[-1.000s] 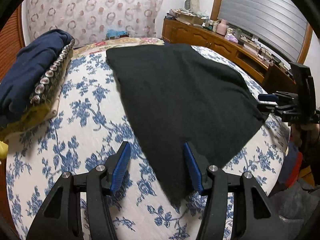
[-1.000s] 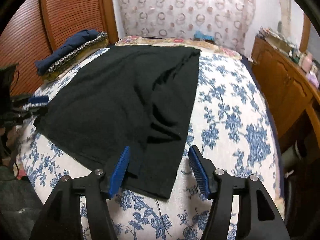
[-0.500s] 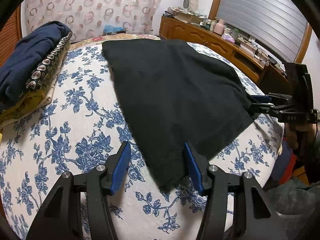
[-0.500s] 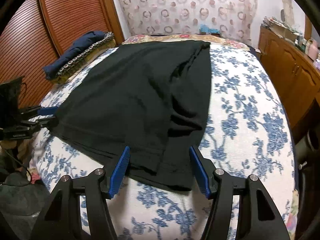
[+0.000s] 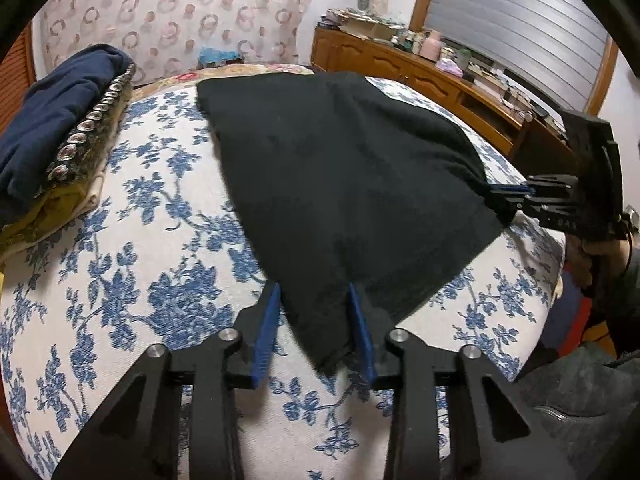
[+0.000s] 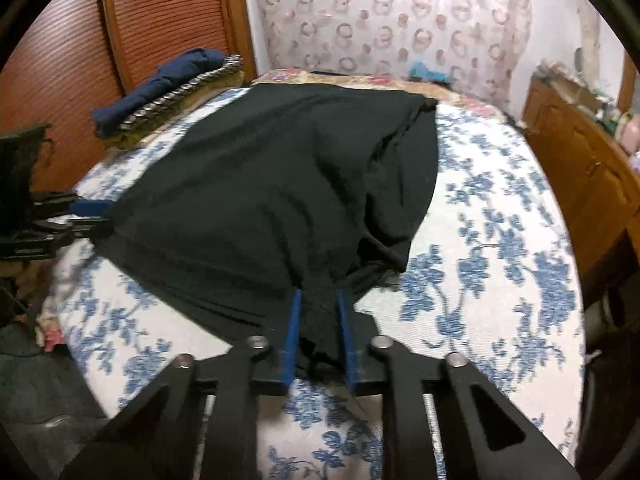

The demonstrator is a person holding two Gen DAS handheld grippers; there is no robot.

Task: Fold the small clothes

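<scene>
A: Where is the cloth (image 5: 344,184)?

B: We see it spread black over the middle of the bed (image 5: 152,248), reaching from the far edge down to the near edge. Its two near corners are where our grippers are.

A: And the left gripper (image 5: 316,320)?

B: From its own camera, the cloth's near left corner lies between the blue pads (image 5: 266,332). The jaws have narrowed around that corner, but a gap shows on the left side between pad and fabric, so we cannot tell whether it is truly clamped. In the right wrist view the same gripper (image 6: 94,214) sits at the bed's left edge, its tips right at the cloth's corner.

A: The right gripper (image 6: 318,328)?

B: Its pads (image 6: 292,336) are drawn close together with the cloth's near right corner bunched between them; we take it as clenched on the cloth. The fabric gathers into creases just beyond the tips. From the left wrist view the right gripper (image 5: 512,196) meets the cloth at the bed's right edge, fabric pulled to a point at its tips.

A: Anything else on the bed?

B: A pile (image 5: 52,132) of folded things at the far left corner, a navy piece on top, well apart from the cloth. A wooden dresser (image 5: 420,72) stands beyond the bed's right edge, a curtain (image 6: 384,20) hangs behind the far edge, and a slatted wooden door (image 6: 160,12) is at the left.
</scene>
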